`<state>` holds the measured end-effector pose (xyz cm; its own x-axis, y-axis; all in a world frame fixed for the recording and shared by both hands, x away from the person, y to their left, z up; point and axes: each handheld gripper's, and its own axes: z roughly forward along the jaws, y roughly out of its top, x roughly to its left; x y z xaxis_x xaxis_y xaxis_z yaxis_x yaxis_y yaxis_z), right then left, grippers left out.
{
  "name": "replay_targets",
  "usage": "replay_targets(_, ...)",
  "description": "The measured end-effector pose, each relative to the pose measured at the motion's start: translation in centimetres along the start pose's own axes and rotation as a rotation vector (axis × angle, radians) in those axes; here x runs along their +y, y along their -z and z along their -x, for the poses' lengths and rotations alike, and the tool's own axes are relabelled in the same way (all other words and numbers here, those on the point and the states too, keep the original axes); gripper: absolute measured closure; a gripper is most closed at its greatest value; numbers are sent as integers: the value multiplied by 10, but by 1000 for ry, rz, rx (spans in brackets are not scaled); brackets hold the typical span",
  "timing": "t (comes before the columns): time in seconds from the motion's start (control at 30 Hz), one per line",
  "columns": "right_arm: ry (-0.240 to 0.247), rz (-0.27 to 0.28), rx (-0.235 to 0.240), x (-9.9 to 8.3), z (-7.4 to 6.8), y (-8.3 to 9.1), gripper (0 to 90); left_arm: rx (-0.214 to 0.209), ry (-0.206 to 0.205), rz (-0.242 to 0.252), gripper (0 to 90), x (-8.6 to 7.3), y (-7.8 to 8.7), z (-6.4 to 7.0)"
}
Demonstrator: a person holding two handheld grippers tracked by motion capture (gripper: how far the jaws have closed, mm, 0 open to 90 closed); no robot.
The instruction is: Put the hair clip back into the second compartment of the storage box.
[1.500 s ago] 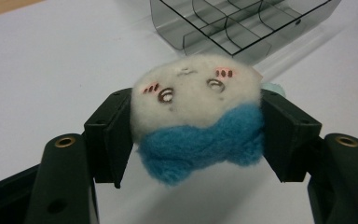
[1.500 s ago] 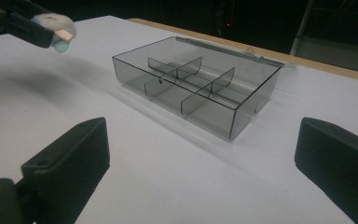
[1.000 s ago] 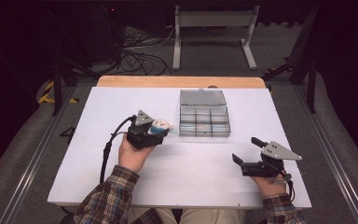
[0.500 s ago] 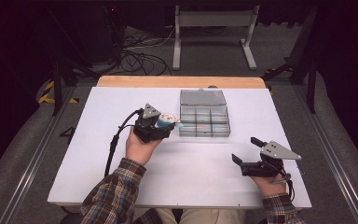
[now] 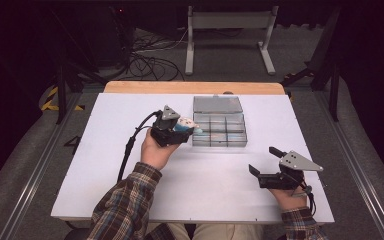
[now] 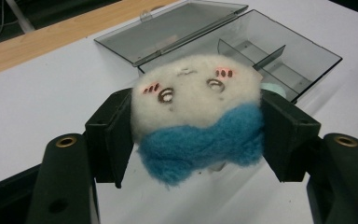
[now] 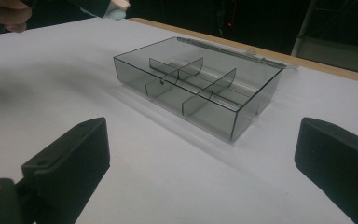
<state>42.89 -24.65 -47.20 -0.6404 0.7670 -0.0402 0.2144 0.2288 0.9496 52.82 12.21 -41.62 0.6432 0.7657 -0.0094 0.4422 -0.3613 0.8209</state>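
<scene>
- Fluffy white and blue, a small plush toy is sitting pinched between the two black jaws of the left gripper, its stitched face and pink cheeks pointing up toward the camera.
- From the high view, the left gripper is holding the toy just off the white table, right at the left edge of the clear plastic box.
- That box is lying open, its lid folded back flat behind it, and thin dividers are splitting it into compartments.
- Near the table's front right edge, the right gripper is resting in the person's hand, well apart from the box.
- Its jaws are standing spread wide with nothing between them, and the box is sitting beyond them in the right gripper view.
</scene>
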Motion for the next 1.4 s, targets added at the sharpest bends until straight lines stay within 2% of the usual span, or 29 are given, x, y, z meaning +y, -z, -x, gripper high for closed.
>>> replay_targets(0.03, 1, -1, -1, 0, 0, 0, 41, -6, 4, 2, 345, 2, -1, 1)
replay_targets(0.17, 2, 0, 0, 0, 0, 0, 41, -5, -26, -5, 345, 10, -7, 5)
replay_targets(0.33, -2, 3, -2, 0, 1, 1, 41, -44, 5, 5, 345, 17, -16, 5)
replay_targets(0.53, -2, 4, 1, 0, 1, 0, 41, -43, 3, -6, 345, 24, -24, 4)
replay_targets(0.77, -4, 6, 0, 0, 1, 0, 41, -39, -42, -23, 345, 33, -34, 6)
replay_targets(1.07, -8, 10, -1, 1, 2, 1, 41, -47, -42, -19, 345, 42, -47, 6)
replay_targets(1.4, -11, 13, -1, 1, 3, 0, 41, -34, -59, -26, 345, 53, -60, 4)
